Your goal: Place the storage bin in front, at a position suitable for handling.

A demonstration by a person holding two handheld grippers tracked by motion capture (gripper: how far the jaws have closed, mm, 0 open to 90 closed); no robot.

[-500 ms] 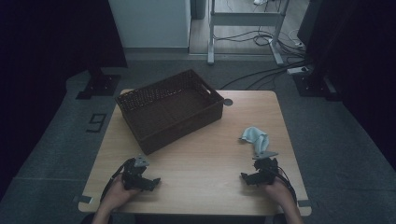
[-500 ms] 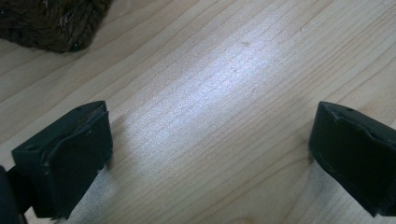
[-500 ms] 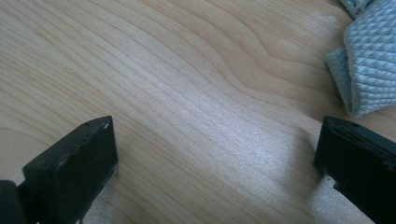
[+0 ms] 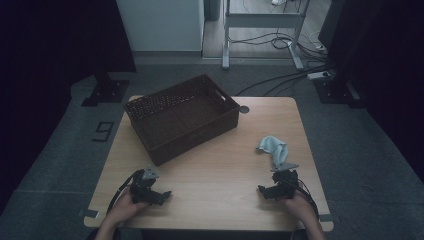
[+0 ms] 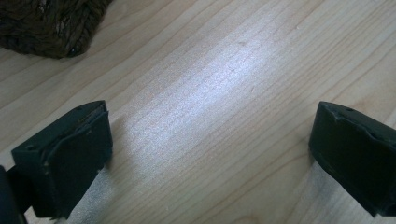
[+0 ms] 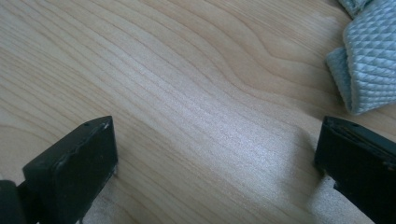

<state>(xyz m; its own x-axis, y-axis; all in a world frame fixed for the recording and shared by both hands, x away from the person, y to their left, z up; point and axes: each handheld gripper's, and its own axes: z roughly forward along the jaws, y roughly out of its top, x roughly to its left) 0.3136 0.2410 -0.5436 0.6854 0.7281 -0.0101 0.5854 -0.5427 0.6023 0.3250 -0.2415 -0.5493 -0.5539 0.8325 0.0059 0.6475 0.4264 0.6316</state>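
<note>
- Left gripper point(image 4: 159, 194) rests low over the near-left table point(image 4: 215, 165), jaws wide apart, empty.
- Right gripper point(image 4: 265, 191) near right, jaws apart, just beside the pale cloth point(image 4: 272, 147).
- Woven basket point(image 4: 170, 131) stands far left.

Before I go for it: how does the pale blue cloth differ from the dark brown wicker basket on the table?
The pale blue textured cloth is small, soft and crumpled; the dark brown woven wicker basket is large, stiff and rectangular. The cloth lies on the right side, just ahead of the right gripper; the basket stands at the far left, set at an angle to the table's edges. The cloth is a loose heap; the basket is an open container. Both rest on the light wooden table, untouched.
</note>
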